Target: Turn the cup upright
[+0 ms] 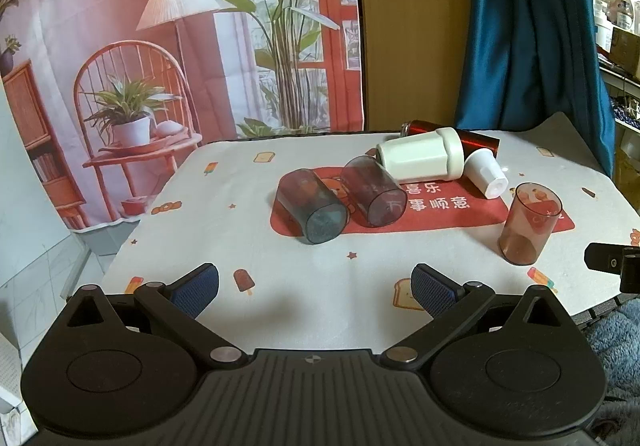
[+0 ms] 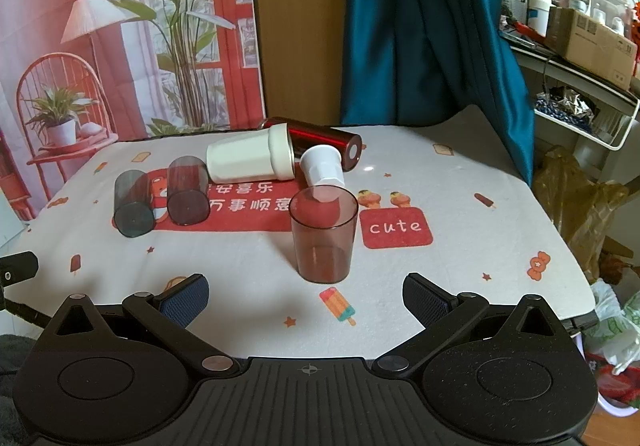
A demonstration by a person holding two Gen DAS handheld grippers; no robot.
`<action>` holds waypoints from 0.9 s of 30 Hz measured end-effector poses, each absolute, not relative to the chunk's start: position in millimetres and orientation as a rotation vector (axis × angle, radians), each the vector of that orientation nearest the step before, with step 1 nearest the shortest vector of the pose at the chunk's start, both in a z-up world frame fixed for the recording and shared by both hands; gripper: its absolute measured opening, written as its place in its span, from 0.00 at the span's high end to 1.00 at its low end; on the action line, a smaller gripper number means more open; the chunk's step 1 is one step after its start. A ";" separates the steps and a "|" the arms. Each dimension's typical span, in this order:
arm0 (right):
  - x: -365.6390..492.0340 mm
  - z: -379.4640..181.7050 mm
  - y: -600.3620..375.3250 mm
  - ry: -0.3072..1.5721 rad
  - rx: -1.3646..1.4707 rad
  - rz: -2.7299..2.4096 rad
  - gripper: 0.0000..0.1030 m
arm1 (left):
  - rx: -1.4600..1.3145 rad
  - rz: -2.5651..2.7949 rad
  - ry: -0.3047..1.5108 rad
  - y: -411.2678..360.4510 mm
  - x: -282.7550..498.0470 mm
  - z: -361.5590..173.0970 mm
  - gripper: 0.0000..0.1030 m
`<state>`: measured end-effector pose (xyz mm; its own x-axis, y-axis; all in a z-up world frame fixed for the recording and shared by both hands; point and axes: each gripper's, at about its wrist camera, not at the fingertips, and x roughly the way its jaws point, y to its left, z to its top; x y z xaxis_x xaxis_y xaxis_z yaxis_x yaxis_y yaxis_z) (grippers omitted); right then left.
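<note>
Both grippers, left (image 1: 316,288) and right (image 2: 306,296), hang spread and empty; toppled blue-grey cup (image 1: 312,205) looks light, rigid, slick plastic, best pinched across its mid-wall.

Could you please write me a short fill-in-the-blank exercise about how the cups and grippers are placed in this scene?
1. The brown cup nearest the right gripper stands ____ with its mouth facing up.
2. The blue-grey cup and the dark cup beside it both lie on their ____.
3. The fingers of the left gripper are spread ____, holding nothing.
4. The large white cup rests against a shiny ____ cylinder.

Missing words: upright; sides; open; red
</note>
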<state>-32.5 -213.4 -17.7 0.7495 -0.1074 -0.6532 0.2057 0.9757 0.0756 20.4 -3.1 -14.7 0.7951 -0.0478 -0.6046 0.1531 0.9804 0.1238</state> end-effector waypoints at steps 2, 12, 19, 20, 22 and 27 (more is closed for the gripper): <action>-32.2 -18.1 -213.4 0.704 0.146 -0.172 0.00 | 0.171 -0.109 0.644 -3.5 20.4 -14.8 0.00; -32.3 -19.1 -214.4 0.703 0.148 -0.174 0.00 | 0.168 -0.109 0.645 -3.8 20.7 -15.2 0.00; -32.5 -19.5 -215.4 0.705 0.150 -0.175 0.00 | 0.169 -0.108 0.645 -3.8 20.7 -15.2 0.00; -32.7 -19.4 -215.5 0.705 0.150 -0.175 0.00 | 0.169 -0.108 0.645 -3.8 20.7 -15.2 0.00; -32.6 -19.5 -215.6 0.705 0.150 -0.174 0.00 | 0.169 -0.108 0.645 -3.8 20.6 -15.2 0.00; -32.5 -19.7 -215.9 0.704 0.149 -0.174 0.00 | 0.169 -0.108 0.645 -3.8 20.7 -15.2 0.00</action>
<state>-32.5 -215.9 -19.7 0.7489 -0.1085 -0.6538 0.2088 0.9749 0.0775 20.7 -3.8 -15.2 0.7941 -0.0479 -0.6058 0.1530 0.9806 0.1229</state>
